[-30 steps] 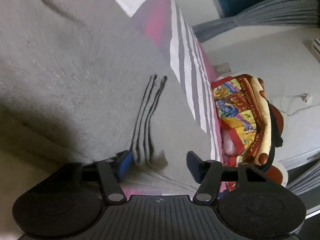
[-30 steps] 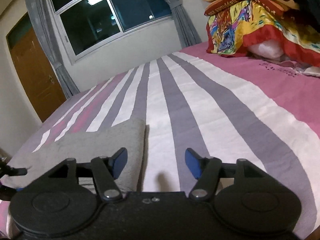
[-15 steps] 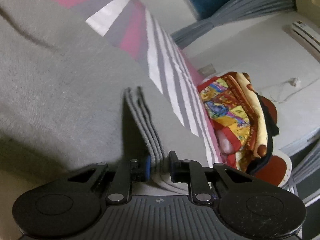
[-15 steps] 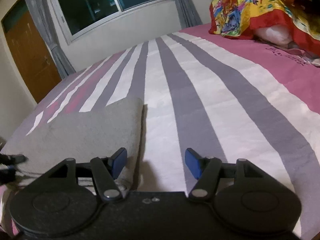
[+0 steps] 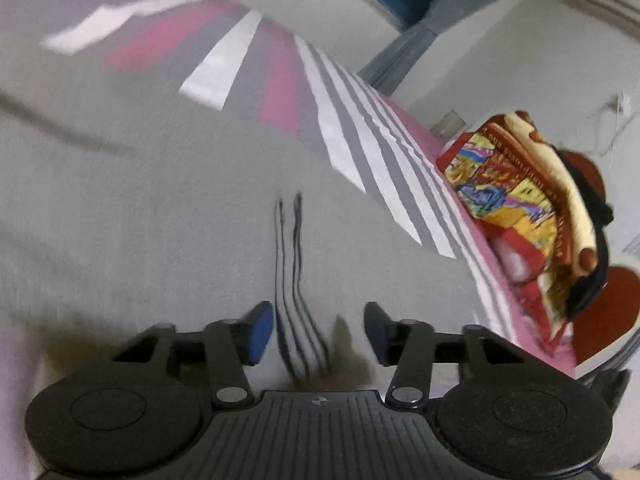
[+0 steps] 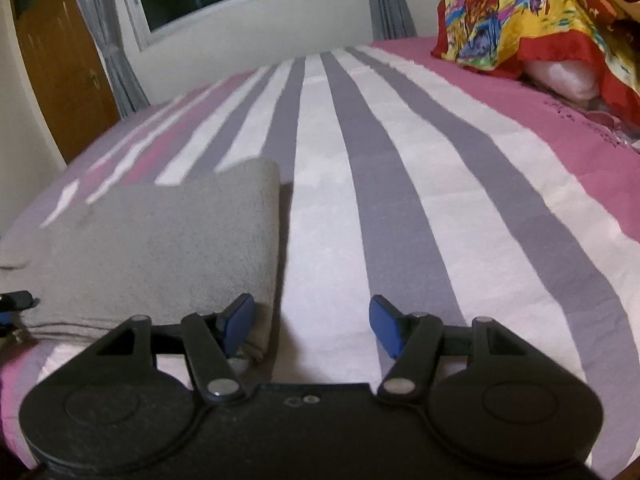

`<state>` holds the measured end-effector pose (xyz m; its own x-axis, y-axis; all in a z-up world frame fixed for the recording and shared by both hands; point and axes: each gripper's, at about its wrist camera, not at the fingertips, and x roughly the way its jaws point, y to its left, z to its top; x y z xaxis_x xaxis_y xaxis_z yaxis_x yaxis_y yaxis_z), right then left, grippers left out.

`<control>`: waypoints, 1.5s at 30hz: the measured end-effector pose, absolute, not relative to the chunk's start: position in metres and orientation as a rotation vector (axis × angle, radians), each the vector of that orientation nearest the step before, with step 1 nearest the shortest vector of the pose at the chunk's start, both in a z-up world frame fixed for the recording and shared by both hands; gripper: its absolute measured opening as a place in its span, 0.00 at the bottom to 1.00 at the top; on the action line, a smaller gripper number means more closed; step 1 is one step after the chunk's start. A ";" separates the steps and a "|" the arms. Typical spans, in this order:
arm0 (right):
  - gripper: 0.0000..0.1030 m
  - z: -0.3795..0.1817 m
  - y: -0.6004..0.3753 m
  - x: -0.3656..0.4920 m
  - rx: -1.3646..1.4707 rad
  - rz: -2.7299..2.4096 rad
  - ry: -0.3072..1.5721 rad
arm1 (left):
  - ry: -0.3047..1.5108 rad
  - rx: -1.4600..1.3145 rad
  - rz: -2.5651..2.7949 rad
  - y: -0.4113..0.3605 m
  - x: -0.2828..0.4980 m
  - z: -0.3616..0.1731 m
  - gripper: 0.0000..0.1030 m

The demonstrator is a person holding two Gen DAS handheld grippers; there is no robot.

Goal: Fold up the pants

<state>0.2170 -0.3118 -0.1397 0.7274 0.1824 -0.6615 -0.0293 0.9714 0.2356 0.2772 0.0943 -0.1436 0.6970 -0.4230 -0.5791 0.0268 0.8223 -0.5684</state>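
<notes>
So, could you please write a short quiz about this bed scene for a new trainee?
1. True or false: the left tool is clamped on the grey pants.
2. What lies between the right tool's pads: A) striped bedsheet, B) a pillow, C) a book?
3. Where does the colourful blanket pile sit in the right wrist view?

Key: 1. False, its pads stand apart, having just opened around the stacked pant edges. 2. A. 3. Far right corner of the bed.
</notes>
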 end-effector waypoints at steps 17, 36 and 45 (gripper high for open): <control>0.70 -0.155 -0.299 0.364 0.199 0.128 0.811 | 0.820 -0.438 -0.224 0.085 0.387 -0.152 0.50; 0.99 -0.145 -0.309 0.228 0.080 0.108 0.871 | 0.701 -0.298 -0.132 0.073 0.255 -0.127 0.55; 1.00 -0.147 -0.336 0.224 0.248 0.083 0.803 | 0.510 -0.622 0.175 0.221 0.162 -0.143 0.65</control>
<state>0.2240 -0.3362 -0.1467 0.6932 0.1669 -0.7012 0.0208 0.9678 0.2509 0.1621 0.2208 -0.1428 0.8627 0.0059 -0.5057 -0.3058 0.8025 -0.5123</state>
